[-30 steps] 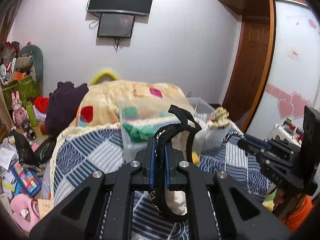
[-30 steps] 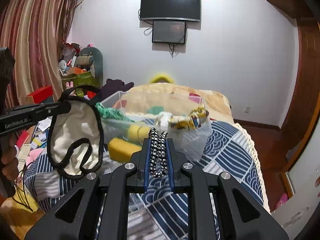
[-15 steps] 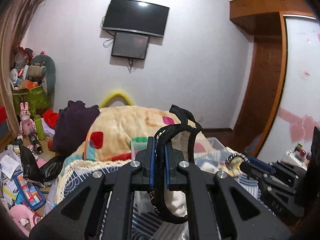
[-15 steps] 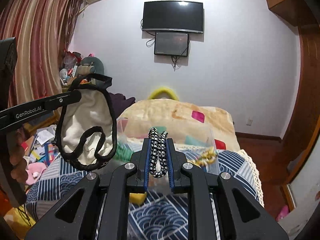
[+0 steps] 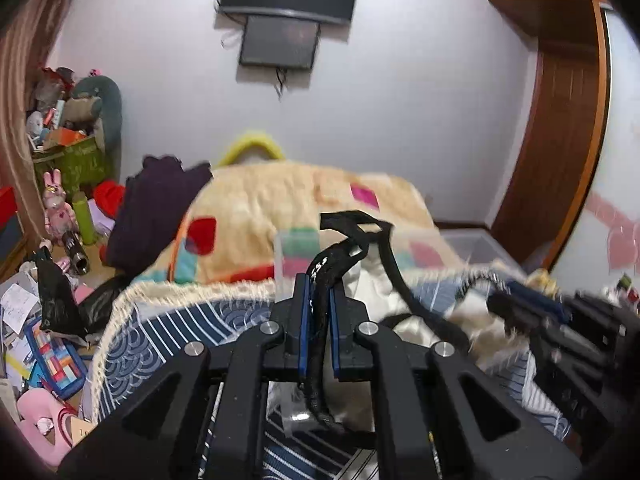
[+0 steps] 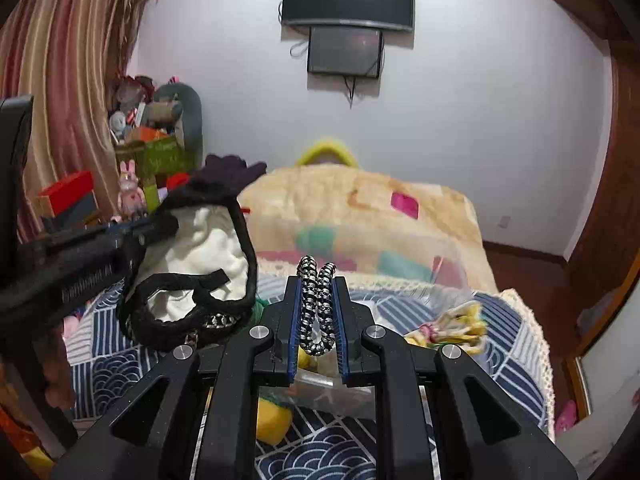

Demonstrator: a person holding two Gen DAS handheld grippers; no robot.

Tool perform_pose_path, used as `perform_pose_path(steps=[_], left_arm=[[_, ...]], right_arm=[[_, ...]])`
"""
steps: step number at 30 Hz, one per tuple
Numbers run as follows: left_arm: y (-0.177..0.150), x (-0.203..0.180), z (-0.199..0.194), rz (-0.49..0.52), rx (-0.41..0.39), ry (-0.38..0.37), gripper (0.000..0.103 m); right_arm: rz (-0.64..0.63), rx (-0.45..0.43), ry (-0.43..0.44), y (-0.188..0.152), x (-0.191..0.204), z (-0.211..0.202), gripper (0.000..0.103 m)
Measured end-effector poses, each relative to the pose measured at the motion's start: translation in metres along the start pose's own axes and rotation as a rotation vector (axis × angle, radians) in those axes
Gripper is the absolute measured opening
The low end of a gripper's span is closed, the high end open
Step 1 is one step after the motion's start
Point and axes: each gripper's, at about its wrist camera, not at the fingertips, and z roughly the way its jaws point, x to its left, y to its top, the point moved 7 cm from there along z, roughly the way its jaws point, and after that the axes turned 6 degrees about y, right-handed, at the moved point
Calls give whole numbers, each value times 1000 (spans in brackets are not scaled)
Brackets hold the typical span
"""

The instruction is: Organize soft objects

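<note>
My left gripper (image 5: 319, 300) is shut on the black strap of a cream fabric pouch (image 5: 404, 320). The pouch hangs from it above the bed and also shows in the right wrist view (image 6: 204, 248), at the left. My right gripper (image 6: 317, 292) is shut on a black-and-white braided cord (image 6: 316, 308), folded into a loop between the jaws. A clear plastic bin (image 6: 404, 268) with soft items sits on the bed below and ahead of both grippers. The right gripper shows at the right edge of the left wrist view (image 5: 520, 300), blurred.
The bed has a blue patterned cover (image 6: 512, 360) and a cream patchwork blanket (image 5: 280, 204). A yellow sponge (image 6: 272, 420) and a yellow plush (image 6: 452, 324) lie near the bin. Toy clutter (image 5: 52, 240) fills the floor at left. A wooden door (image 5: 560, 140) stands at right.
Both views have tilted downward, so the bed and bin sit higher in frame. The pouch has swung lower and closer to the right gripper. Both grips are unchanged.
</note>
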Motion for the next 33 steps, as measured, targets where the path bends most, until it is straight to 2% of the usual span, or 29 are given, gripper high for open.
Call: perform_pose_path(steps=[6,9,11,13,15,17,22,24,26,33], left_arm=[[-12,4,13,-19,47,-20,8],[-14,6,15,-12,65,-25,11],[-14,5,13,-5,71,-34,13],[-14,4,9,18,67,-33,15],[-14,3,4,41,61,-33,19],[-15,1,-2,64,55,-37,26],[-17,1,-18,80,53,-51,28],[-18,3,-24,73,59,-59,30],[-20,5,-32,73,53,-59,36],[-39,8,-59,108,51,-67,53]], right_arm=[[29,53,-8,-6,-4,16,14],[15,82,-24,-11,-2,22,17],[-1,84,-36,-14,0,20,25],[-16,84,-42,-16,3,17,25],[-32,79,-50,-14,3,15,28],[-30,65,-48,-14,3,9,37],[-25,26,-37,-10,2,-10,39],[-26,11,-28,-8,3,-20,44],[-30,-6,-20,-6,5,-29,52],[-40,-34,13,-14,15,-50,57]])
